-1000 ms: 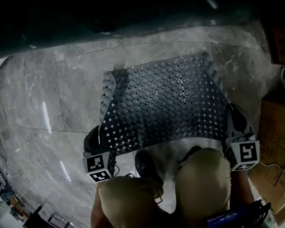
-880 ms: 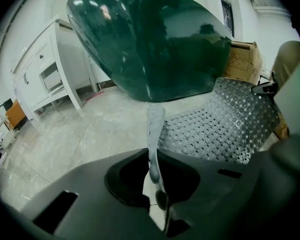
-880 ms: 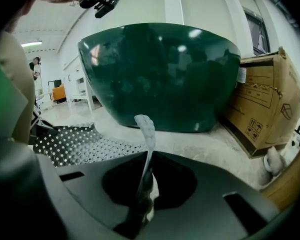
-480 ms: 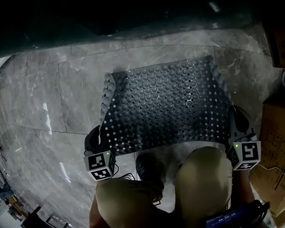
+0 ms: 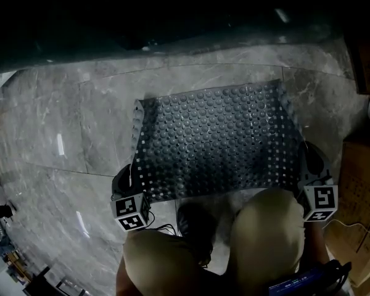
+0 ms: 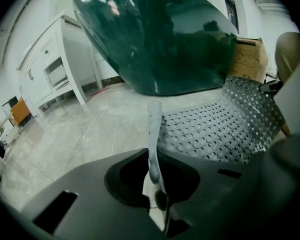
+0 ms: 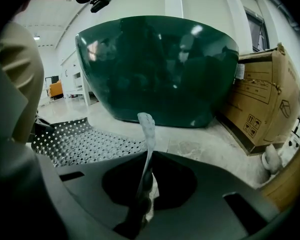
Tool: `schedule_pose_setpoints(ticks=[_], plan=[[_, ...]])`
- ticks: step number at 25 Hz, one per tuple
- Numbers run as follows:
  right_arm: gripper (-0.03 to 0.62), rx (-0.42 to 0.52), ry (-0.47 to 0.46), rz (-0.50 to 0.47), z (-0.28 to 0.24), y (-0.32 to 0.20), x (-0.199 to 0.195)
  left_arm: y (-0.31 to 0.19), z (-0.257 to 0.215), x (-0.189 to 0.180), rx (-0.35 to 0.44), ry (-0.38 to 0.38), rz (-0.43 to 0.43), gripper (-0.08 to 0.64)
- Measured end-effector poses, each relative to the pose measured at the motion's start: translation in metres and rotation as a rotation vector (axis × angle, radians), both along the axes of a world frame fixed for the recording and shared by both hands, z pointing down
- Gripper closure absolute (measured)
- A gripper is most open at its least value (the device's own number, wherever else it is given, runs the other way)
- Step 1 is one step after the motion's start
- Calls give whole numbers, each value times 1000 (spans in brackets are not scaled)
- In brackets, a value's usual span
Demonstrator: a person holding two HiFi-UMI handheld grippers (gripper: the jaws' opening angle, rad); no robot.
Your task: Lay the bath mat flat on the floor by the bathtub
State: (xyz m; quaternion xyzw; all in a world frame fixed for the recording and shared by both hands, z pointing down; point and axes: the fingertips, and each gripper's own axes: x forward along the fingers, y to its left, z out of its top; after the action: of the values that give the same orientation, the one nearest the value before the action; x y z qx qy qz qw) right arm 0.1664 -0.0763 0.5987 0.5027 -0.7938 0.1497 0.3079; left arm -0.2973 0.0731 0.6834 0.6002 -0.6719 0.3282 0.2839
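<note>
— while i have both corners pinched, tell me how the bath mat (image 5: 216,140) sits against the bathtub (image 5: 172,17).
— its long axis runs along the tub's side, and it's spread on the floor (image 5: 55,140) just short of the tub. the edge nearest the tub looks down, though the head view is too dark for me to swear to it.
— from my end, the left gripper (image 5: 128,182) is clenched on the mat's left edge and the right gripper (image 5: 309,165) on its right edge, both at the end away from the tub. a strip of mat stands up between each pair of jaws.
— so the mat reaches from both grippers toward the tub, and neither hand is nearer it; they sit level.
— then i'd judge the next move is lowering both corners together and letting go.
</note>
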Motion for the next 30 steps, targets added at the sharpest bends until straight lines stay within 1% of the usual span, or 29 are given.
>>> schedule_pose_setpoints(ticks=[3,10,16,20,24,30], plan=[[563,-1,9,7,3,0,4,2,7,-4,-1,20,-32,523],[563,-1,26,21,13,-2,12,3,22,-14,-9,35,-86,523],[563,-19,68,13,31,0,30,5,28,-16,-28,14,-86,523],[563,-1,54,34,38,-10,29,8,34,-22,-38,-11,-106,523],[563,-17,28,86,51,-12,34,9,41,-27,-36,-18,-126,523],[563,-49,51,109,68,-14,56,8,48,-23,-37,-14,-126,522]])
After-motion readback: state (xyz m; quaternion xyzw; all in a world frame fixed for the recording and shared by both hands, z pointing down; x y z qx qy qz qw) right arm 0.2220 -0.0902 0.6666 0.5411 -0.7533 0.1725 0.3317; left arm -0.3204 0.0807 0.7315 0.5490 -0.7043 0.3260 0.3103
